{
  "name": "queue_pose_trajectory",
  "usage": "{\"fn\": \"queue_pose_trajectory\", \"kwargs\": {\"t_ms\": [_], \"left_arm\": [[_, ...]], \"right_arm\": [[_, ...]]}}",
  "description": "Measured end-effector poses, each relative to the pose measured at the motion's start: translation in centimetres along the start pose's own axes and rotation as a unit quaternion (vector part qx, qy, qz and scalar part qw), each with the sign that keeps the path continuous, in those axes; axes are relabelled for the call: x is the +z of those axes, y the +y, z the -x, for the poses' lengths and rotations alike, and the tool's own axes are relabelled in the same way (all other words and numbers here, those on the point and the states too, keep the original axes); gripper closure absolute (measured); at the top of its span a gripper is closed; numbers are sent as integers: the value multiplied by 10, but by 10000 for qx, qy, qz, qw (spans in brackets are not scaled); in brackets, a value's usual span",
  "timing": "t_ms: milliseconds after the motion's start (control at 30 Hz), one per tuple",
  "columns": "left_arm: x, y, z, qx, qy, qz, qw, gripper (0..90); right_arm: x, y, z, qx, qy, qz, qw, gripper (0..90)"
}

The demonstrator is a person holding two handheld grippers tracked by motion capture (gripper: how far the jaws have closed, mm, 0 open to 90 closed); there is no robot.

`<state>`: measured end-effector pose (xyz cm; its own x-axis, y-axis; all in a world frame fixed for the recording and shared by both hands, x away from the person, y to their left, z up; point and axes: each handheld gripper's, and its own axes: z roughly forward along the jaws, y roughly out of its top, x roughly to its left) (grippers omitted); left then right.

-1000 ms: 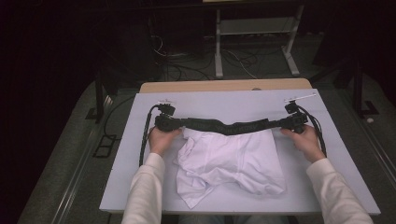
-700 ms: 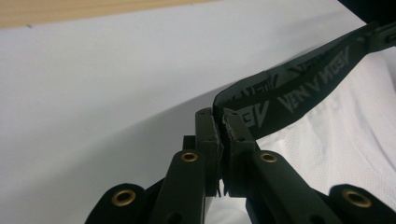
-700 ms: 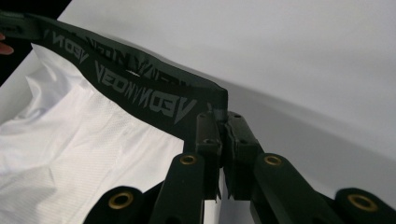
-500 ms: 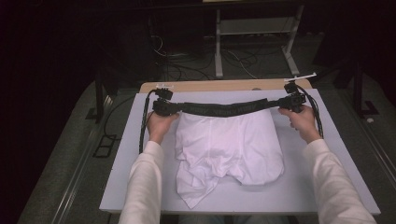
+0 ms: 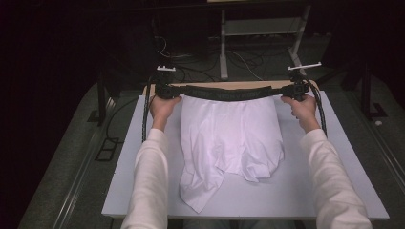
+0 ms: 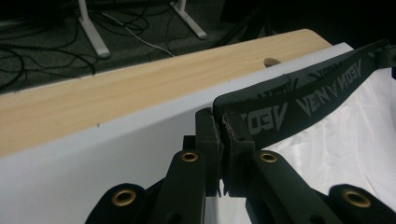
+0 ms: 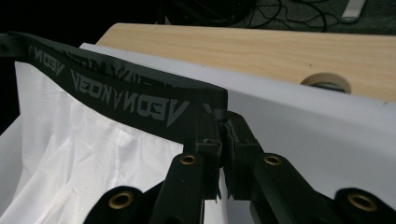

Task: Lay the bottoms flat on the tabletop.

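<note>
White mesh shorts (image 5: 229, 138) with black elastic waistband (image 5: 227, 93): light, limp, drapes and creases freely; waistband is firmest part, best hold at its two ends. Waistband stretched taut near far edge of table (image 5: 348, 157), legs trailing toward person over white board. Left tongs (image 5: 165, 90) clamped on left end of waistband, right tongs (image 5: 293, 89) clamped on right end. Both arms extended forward, well apart, hands level, fabric under mild tension.

A pale grey board (image 5: 334, 157) covers the wooden desk (image 5: 229, 85), whose far edge shows beyond it. The lower part of white shorts (image 5: 224, 143) lies on the board.
</note>
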<state>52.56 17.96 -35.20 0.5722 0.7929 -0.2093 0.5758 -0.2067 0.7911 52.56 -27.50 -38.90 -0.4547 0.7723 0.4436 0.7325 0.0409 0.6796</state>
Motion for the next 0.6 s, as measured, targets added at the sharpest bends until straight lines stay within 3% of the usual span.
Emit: {"fn": "queue_pose_trajectory", "kwargs": {"t_ms": [300,500,600], "left_arm": [[3,23,2,195,32,-31,9998,861],[5,26,1,267,74,-34,9996,861],[8,23,-4,162,97,-111,9998,863]], "right_arm": [[-5,15,4,64,-120,141,9998,839],[-3,20,4,109,-133,158,9997,839],[3,19,6,185,-135,101,9997,839]]}}
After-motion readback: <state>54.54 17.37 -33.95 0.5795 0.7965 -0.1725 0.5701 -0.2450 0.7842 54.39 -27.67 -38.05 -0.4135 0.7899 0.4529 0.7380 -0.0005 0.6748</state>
